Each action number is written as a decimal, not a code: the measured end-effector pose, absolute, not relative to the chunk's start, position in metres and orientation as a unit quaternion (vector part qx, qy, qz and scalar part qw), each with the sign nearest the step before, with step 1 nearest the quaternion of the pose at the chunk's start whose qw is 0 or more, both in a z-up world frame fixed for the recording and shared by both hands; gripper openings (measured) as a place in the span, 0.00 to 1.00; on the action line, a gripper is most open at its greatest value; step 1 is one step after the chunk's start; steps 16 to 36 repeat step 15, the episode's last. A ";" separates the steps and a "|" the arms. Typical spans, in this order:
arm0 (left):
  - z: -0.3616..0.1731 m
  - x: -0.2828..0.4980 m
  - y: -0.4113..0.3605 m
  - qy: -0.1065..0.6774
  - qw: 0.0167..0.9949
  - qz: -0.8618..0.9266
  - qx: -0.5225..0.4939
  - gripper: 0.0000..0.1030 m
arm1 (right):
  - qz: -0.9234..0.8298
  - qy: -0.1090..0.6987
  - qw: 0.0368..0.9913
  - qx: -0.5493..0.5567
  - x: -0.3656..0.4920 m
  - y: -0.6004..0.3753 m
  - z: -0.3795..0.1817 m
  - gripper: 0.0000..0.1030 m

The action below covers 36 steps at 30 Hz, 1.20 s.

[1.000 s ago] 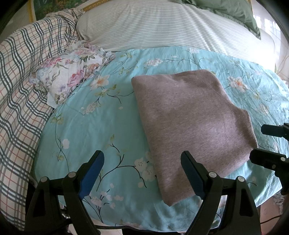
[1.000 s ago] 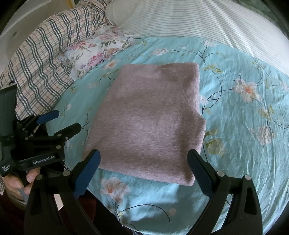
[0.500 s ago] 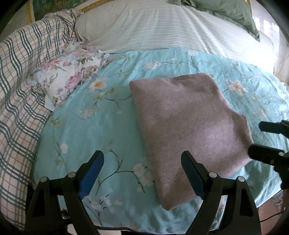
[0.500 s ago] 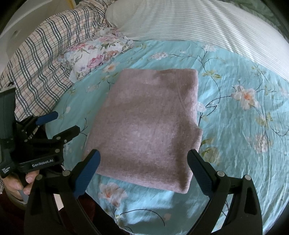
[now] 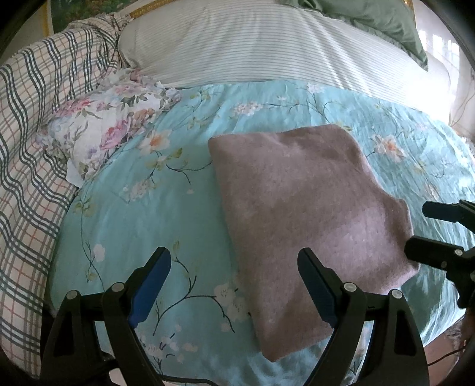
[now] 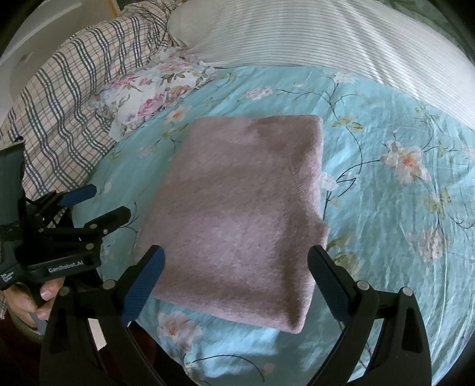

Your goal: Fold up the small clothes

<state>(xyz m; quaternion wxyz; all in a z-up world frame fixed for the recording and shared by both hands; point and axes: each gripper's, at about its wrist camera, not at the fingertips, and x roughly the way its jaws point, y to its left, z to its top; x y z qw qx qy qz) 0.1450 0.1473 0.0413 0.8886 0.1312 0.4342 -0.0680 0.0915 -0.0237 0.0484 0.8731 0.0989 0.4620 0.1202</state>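
A mauve knit garment (image 5: 302,213) (image 6: 237,207) lies folded into a flat rectangle on the turquoise floral bedsheet (image 5: 148,213) (image 6: 400,237). My left gripper (image 5: 234,282) hovers open above the sheet at the garment's near left edge, nothing between its blue pads. My right gripper (image 6: 236,276) hangs open over the garment's near edge, holding nothing. In the right wrist view the left gripper (image 6: 95,205) appears at the left, held by a hand (image 6: 29,300). In the left wrist view the right gripper (image 5: 421,228) pokes in from the right edge.
A crumpled floral cloth (image 5: 109,124) (image 6: 154,92) lies at the sheet's far left corner. A plaid blanket (image 5: 26,148) (image 6: 68,104) is heaped on the left. A striped duvet (image 5: 267,44) (image 6: 326,32) and a green pillow (image 5: 371,17) fill the far side.
Both views have shifted slightly, so the folded garment sits a little lower in the frames. Both grippers stay open and the garment itself has not moved.
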 end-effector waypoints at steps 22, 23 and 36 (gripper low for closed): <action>0.039 0.149 0.147 0.434 0.889 -0.066 0.127 0.86 | 0.123 0.465 0.870 0.108 0.099 -0.020 0.045 0.94; 0.039 0.149 0.147 0.434 0.889 -0.066 0.127 0.86 | 0.123 0.465 0.870 0.108 0.099 -0.020 0.045 0.94; 0.039 0.149 0.147 0.434 0.889 -0.066 0.127 0.86 | 0.123 0.465 0.870 0.108 0.099 -0.020 0.045 0.94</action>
